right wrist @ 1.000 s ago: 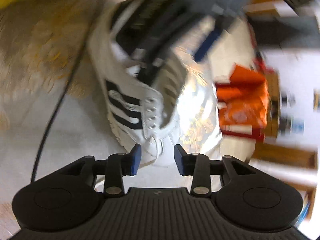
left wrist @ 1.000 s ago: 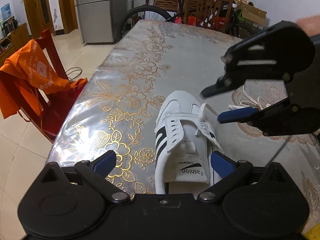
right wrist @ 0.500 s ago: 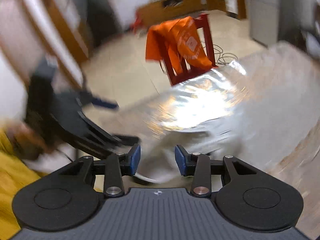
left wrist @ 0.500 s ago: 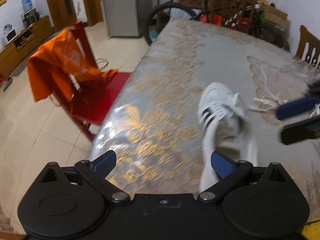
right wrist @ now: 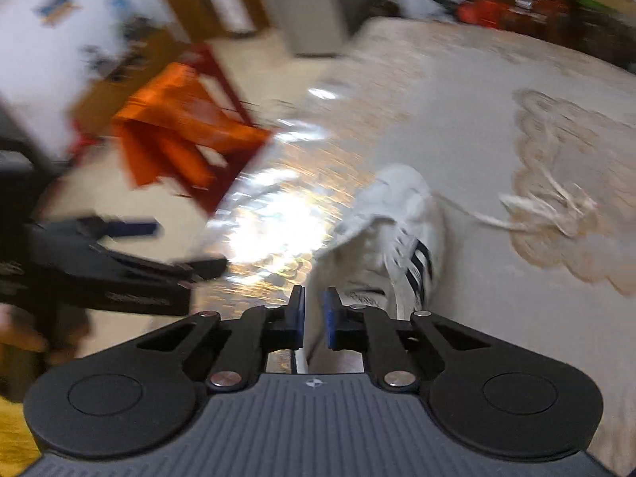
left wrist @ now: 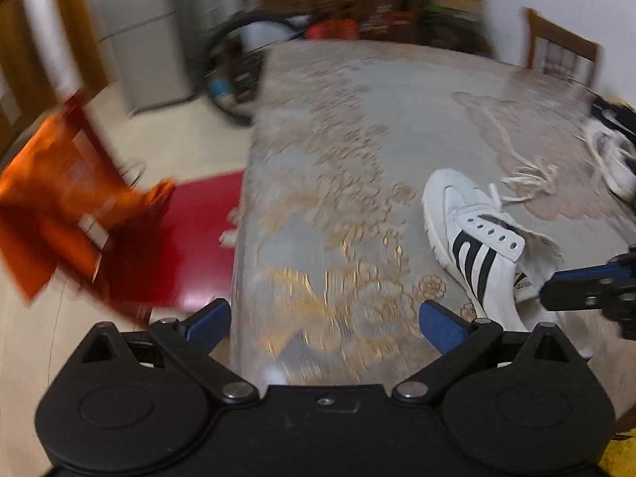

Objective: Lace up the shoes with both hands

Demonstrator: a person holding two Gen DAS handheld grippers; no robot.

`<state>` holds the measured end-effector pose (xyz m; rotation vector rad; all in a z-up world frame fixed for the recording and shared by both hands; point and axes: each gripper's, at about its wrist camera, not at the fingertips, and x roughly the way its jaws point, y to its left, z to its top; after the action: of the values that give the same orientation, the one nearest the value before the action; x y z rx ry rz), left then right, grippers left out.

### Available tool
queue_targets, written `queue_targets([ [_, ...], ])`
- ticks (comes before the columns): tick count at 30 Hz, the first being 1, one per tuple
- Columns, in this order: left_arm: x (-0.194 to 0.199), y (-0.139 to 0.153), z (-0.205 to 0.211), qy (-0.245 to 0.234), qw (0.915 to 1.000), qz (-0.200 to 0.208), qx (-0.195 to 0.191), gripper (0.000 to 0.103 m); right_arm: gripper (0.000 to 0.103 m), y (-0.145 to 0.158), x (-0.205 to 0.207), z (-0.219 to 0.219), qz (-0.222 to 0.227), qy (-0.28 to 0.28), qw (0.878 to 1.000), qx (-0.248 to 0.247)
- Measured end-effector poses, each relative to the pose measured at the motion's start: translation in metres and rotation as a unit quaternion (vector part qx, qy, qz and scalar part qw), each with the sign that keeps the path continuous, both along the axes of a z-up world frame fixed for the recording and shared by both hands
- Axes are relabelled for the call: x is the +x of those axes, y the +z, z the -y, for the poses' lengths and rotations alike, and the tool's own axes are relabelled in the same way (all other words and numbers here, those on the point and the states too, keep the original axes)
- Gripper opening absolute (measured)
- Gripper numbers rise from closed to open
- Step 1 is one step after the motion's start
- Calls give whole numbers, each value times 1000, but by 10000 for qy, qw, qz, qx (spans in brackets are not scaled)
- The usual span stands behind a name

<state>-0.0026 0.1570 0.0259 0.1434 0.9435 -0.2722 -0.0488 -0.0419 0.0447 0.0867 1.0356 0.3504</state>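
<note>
**Loose lace, unsteady shoe, table edge close by**

Gold-flowered cloth under a shiny cover spreads over the table [left wrist: 397, 127], and through the left wrist camera we see the shoe [left wrist: 473, 238] lying near the table's near right corner, white with black stripes, its eyelets empty. The lace [left wrist: 528, 183] trails from the toe area into a loose heap further in, toward the far right edge. Our left gripper [left wrist: 324, 320] hangs with its pads spread wide and nothing between them, over the near edge, well to the left of the shoe. Our right gripper [left wrist: 588, 286] reaches in from the right beside the shoe's heel. A second shoe [left wrist: 612, 159] peeks in at the far right edge. Beyond the table's left edge stands a red chair [left wrist: 91, 214] draped in orange cloth, with a bicycle wheel [left wrist: 234, 71] and a fridge [left wrist: 139, 39] behind.

From the right wrist camera, everything is smeared by motion. Our right gripper [right wrist: 314, 320] has its pads nearly pressed together; whether they pinch the shoe's heel collar or merely frame it, we cannot tell. We judge the risks thus: the slick cover may let the shoe [right wrist: 389, 246] slide toward the near edge if we tug, and the lace [right wrist: 532, 206] may tangle or slip from a hasty pinch while the left gripper [right wrist: 131, 254] is so far off.
</note>
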Motion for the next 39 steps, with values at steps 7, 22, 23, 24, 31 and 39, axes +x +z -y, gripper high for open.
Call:
queue_targets([
  [7, 48, -5, -2, -1005, 9942, 48, -374, 101, 11, -12, 8, -17, 162, -2343, 9702, -598],
  [22, 134, -37, 62, -2520, 9676, 128, -4, 101, 23, -46, 23, -20, 658, -3551, 9321, -272],
  [23, 138, -40, 66, -2591, 9658, 90, 11, 101, 23, -47, 25, -19, 665, -3577, 9311, -249],
  [24, 141, -42, 69, -2652, 9642, 69, 27, 101, 23, -48, 24, -17, 646, -3608, 9302, -170],
  [31, 154, -50, 79, -3085, 9512, 27, 6, 102, 23, -41, 10, 4, 553, -3966, 9150, 484],
  [39, 148, -51, 85, -3464, 9375, 200, 247, 103, 25, -44, 44, -7, 665, -3754, 9242, -244],
])
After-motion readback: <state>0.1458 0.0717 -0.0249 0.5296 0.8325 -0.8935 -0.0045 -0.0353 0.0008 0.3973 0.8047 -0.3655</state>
